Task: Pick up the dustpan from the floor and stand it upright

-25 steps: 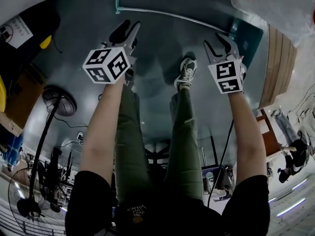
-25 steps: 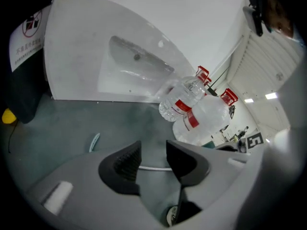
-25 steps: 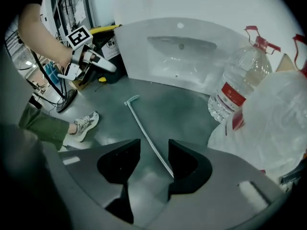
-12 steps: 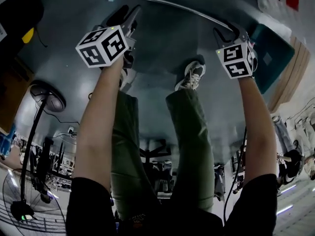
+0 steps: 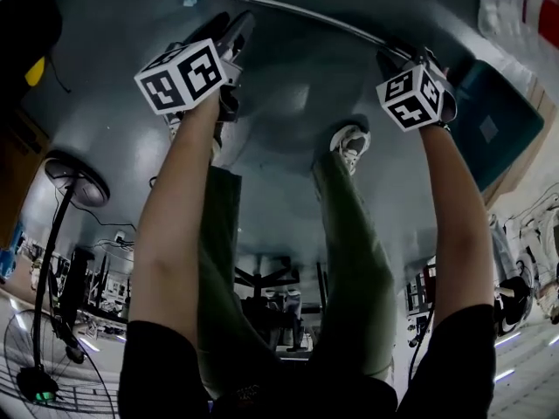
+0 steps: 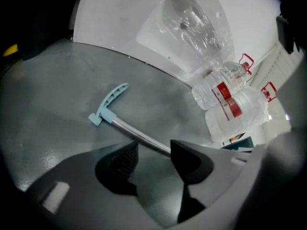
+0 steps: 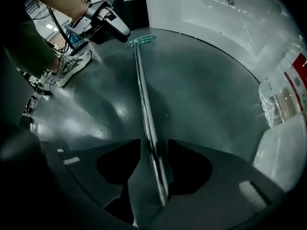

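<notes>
Teal dustpan [image 5: 498, 125], light-blue grip [image 6: 108, 104], grey floor [image 5: 288, 103], olive trousers [image 5: 349, 251].

a lab or workshop room: glossy grey painted floor [image 5: 288, 103], standing fan [image 5: 35, 382], office-chair base [image 5: 262, 279].

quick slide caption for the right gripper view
Right gripper, jaws open, straddling the dustpan handle that lies on the grey floor, light-blue grip at its far end.

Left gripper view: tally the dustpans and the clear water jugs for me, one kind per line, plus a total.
Long-handled dustpan with light-blue grip and metal pole: 1
Clear plastic water jugs with red labels: 2
Total: 3
</notes>
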Demonstrator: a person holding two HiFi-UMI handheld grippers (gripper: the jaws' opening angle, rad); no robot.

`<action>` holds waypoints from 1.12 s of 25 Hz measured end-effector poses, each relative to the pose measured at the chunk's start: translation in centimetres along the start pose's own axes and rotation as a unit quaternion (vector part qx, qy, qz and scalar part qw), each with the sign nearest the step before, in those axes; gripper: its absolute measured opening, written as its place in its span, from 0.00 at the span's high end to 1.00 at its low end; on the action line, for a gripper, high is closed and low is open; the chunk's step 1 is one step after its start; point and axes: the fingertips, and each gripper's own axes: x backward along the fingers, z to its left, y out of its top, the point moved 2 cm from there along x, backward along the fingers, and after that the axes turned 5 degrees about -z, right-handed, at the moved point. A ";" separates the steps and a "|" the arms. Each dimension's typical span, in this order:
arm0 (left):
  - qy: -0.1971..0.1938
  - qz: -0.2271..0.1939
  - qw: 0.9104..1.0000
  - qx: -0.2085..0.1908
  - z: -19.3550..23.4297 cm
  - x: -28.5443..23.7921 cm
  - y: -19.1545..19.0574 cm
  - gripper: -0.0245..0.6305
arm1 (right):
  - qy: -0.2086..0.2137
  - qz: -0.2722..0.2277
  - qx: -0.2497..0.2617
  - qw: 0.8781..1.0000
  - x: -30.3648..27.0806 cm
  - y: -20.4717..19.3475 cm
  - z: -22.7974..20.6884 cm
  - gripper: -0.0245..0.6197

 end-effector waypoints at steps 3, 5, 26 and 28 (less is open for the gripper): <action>-0.003 0.011 1.000 0.009 0.3 -0.9 -0.5 0.60 | -0.008 0.015 0.015 1.000 -0.8 -0.6 -0.5 0.72; -0.006 0.013 1.000 0.024 0.4 -1.1 -0.6 0.60 | -0.005 0.019 0.029 0.999 -0.9 -0.6 -0.4 0.75; -0.117 -0.110 0.985 0.065 -9.3 7.3 10.9 0.55 | -0.028 -0.034 0.022 0.999 7.9 5.0 1.4 0.85; -0.128 -0.125 0.983 0.051 -10.7 8.5 12.9 0.55 | -0.032 -0.038 0.020 0.999 8.8 5.6 1.6 0.85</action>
